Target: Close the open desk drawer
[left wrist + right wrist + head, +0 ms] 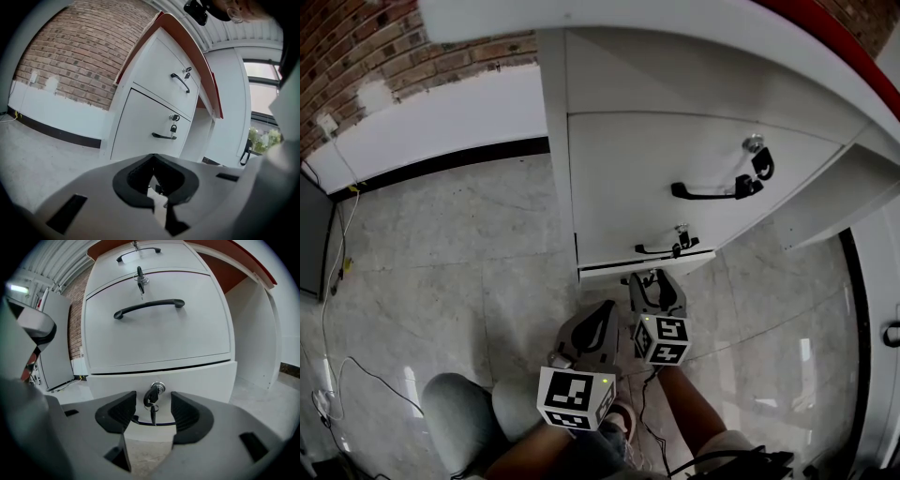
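Bench (pixel 675 37) fills the upper right of the head view, drawer stack under it, centre right. Upper handle (pixel 712 192) sits above lower handle (pixel 661 249). Bottom drawer (pixel 619 270) is lowest in frame, its front standing out past the fronts above.

Right tool (pixel 654 284) sits just below the bottom drawer, frame centre. Left tool (pixel 602 314) is lower left of it, apart from the stack.

Right gripper view: key (pixel 150 401) in the bottom drawer's lock lies between the tool's jaws.

Brick wall (pixel 394 47) is upper left. Cables (pixel 337 244) run on the floor (pixel 441 244) along the left edge.
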The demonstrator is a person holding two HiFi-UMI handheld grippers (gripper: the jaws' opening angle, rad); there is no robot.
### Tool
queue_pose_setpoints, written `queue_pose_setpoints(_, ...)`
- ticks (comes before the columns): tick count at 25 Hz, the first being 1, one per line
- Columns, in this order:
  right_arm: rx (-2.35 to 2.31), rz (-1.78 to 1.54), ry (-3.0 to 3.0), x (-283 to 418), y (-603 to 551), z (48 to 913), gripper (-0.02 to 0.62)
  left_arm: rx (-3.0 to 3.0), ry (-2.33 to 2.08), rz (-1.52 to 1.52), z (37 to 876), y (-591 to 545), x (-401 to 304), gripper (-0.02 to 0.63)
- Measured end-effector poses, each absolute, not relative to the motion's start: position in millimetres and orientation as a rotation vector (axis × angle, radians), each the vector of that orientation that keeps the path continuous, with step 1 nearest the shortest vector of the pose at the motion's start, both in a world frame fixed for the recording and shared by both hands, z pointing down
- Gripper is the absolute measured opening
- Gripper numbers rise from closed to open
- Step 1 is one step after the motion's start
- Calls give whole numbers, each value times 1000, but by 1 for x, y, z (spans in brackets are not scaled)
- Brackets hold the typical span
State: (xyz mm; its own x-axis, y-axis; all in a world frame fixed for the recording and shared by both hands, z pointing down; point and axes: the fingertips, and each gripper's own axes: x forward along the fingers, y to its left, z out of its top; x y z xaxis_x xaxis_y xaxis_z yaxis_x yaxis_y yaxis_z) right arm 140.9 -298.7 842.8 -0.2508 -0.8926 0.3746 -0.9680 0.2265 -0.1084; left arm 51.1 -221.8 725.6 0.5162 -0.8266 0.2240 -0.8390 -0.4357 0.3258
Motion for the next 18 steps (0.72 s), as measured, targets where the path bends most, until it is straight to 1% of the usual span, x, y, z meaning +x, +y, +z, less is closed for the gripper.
queue_pose_setpoints(18, 1766, 452, -2271, 139, -306, 841, 218, 2328, -1387, 24, 731, -227, 38, 9)
